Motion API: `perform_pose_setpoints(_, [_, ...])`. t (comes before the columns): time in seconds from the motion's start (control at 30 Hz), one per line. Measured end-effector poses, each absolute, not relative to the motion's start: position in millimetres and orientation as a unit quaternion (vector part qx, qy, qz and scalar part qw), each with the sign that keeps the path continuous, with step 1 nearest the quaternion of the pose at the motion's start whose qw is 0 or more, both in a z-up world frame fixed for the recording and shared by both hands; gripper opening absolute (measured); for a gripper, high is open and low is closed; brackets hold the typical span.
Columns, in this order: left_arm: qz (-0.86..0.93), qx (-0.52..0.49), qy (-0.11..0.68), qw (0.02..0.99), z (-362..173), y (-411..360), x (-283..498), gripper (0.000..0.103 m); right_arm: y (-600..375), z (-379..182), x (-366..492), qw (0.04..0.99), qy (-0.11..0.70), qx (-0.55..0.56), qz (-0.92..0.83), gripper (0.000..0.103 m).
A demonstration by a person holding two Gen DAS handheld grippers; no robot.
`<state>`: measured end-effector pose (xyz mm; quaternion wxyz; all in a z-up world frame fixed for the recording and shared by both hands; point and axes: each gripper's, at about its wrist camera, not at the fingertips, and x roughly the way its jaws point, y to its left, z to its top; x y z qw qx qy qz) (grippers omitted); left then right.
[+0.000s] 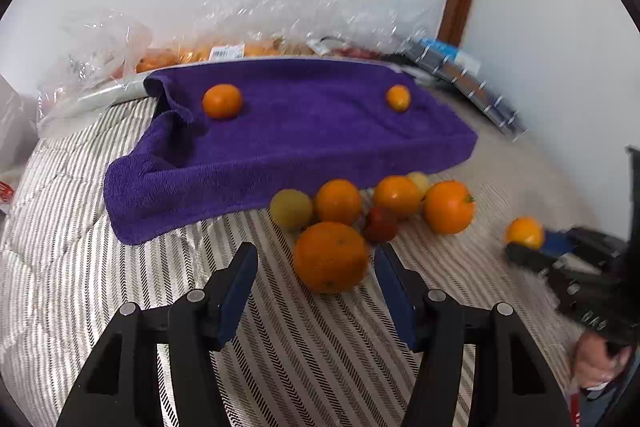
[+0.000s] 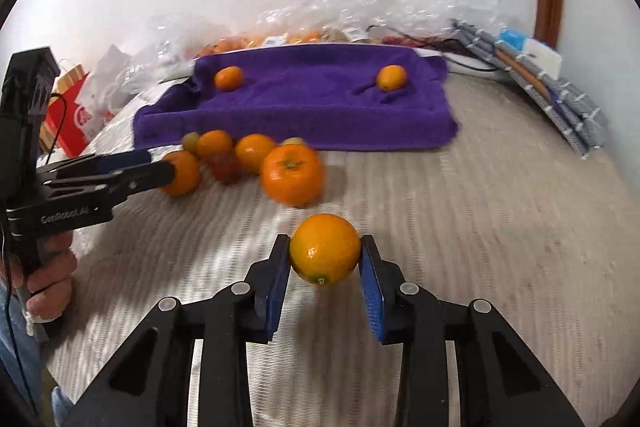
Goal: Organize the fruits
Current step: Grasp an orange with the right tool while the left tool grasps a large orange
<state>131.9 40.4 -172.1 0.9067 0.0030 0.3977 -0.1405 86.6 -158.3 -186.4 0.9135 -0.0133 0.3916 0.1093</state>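
Left wrist view: the left hand-held gripper (image 1: 316,259) was about half open and empty, pads to either side of the big orange (image 1: 331,257) without touching it; that orange lay on the striped bed cover (image 1: 80,227), just in front of the purple towel (image 1: 300,139). Behind it, along the towel's near edge, sat the loose fruit pile (image 1: 372,203): several oranges, two yellowish fruits and a small red one. Two small oranges were already on the towel, one toward its left end (image 1: 222,101), one toward its right end (image 1: 398,97). To the right of the towel, the right hand-held gripper (image 1: 532,243) carried a small orange. Right wrist view: the right hand-held gripper (image 2: 325,251) was closed on the small orange (image 2: 325,249), both pads pressed to its sides, the fruit held well in front of the towel (image 2: 296,107). The left hand-held gripper (image 2: 160,167) reached into the pile (image 2: 240,159) at the towel's near left corner. Step in hand, as I judge it: right had its pick made, left was lining up on its own. The next move likely called for carrying the held orange over the towel's near edge and setting it beside the placed ones, gently, since round fruit rolls on soft cloth; left needed to close squarely on the big orange.
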Motion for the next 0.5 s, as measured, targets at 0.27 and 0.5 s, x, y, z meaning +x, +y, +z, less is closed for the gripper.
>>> perform_pose_setpoints(0.27, [-0.119,0.020,0.419,0.900,-181.8,28.2,145.9,0.059,-187.3,-187.0,106.7,0.917,0.390,-0.012,0.076,0.034])
perform_pose_setpoints(0.5, [-0.145,-0.006,0.418,0.897,-183.3,30.1,143.7,0.040,-194.7,-192.8,108.7,0.915,0.391,0.012,0.095,0.034])
